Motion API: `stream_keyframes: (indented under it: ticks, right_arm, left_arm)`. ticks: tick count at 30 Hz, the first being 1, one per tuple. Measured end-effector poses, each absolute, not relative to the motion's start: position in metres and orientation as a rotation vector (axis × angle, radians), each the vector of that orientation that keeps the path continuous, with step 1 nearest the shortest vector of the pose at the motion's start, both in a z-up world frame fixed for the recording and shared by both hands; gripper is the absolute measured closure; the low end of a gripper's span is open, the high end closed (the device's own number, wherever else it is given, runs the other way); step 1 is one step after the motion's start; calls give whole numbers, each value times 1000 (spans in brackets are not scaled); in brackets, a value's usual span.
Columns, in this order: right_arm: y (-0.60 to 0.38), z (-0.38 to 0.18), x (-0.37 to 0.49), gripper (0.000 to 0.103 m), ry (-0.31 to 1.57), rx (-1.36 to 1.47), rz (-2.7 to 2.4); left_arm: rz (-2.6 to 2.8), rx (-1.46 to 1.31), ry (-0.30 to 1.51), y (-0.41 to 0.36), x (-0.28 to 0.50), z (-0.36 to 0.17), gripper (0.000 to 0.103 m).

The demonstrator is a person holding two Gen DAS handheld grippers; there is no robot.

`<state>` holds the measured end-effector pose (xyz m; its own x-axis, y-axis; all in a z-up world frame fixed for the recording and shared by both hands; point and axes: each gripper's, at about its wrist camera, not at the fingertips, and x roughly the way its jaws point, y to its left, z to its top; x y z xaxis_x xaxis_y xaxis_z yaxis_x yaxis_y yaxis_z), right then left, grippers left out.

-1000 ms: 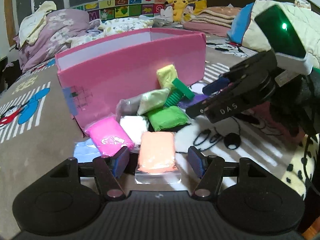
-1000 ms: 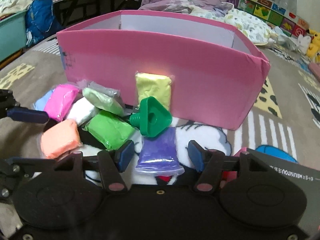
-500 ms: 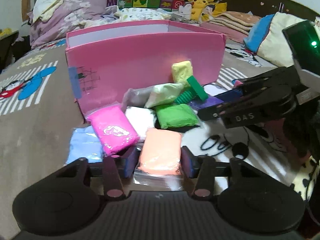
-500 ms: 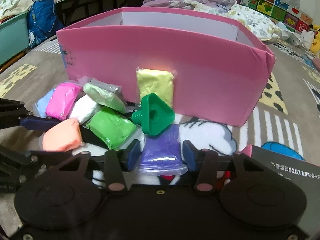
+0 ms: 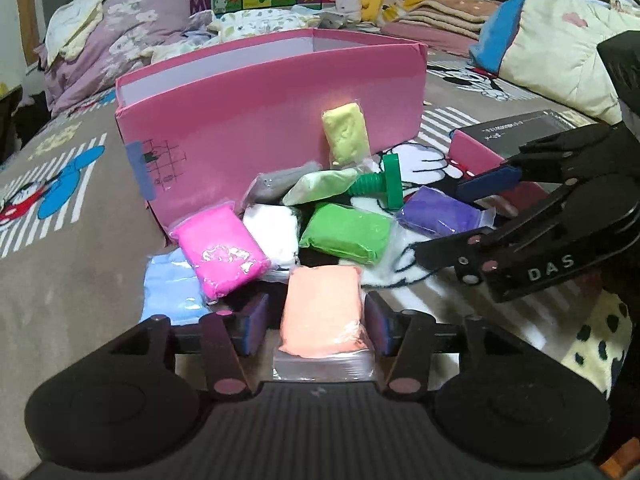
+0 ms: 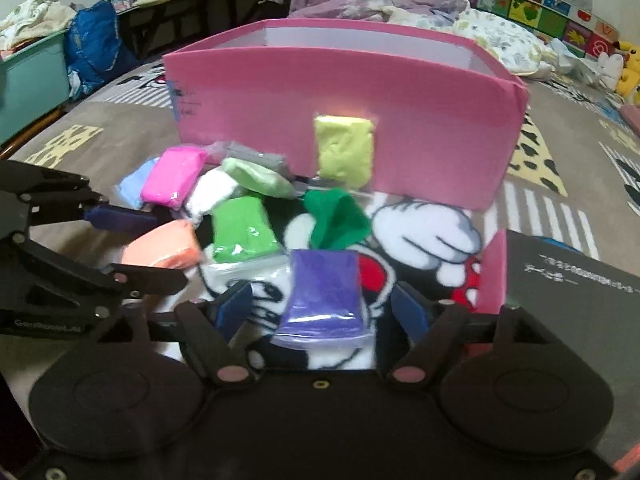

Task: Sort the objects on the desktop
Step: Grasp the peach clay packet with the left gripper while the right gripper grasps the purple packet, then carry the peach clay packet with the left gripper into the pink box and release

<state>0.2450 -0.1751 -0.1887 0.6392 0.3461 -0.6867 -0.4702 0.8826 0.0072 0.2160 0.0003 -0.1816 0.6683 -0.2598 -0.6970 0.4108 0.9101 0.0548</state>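
Observation:
Several bagged clay packs lie on the bedspread in front of a pink box. My left gripper is closed onto the orange pack, both pads against its sides. My right gripper straddles the purple pack, its jaws wide with gaps on both sides. The purple pack and the right gripper's fingers also show in the left wrist view. A green plastic bolt lies behind the purple pack. A yellow pack leans on the box.
Pink, white, green, pale green, grey and light blue packs crowd the left. A black box with a pink side lies right. Pillows and bedding ring the bed.
My left gripper's jaws narrowed and closed on the orange pack. My right gripper narrowed half a second ago, then widened again around the purple pack, and the right view shifted.

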Motion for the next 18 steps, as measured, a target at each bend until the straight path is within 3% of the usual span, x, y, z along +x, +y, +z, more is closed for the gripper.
stream_keyframes:
  ticks: [2,5,8,12,18]
  right_arm:
    - [-175,-191,248,30,732,-163,460]
    - [-177,-193,251,45,722,-119,454]
    - [-179,-195,250,54,704,-91,459]
    - [-183,-196,249,62,694,-66,460]
    - [-192,-196,249,65,687,-26,482]
  left_arm:
    - [-382,215,744,0,216,-183,52]
    - [-380,214,740,0,215,-183,52]
    - [-384,185,744,1,216,-183,61]
    - [-367,192,740,-4,214,-184,63]
    - [-319,146,739,-5,210,-184,64]
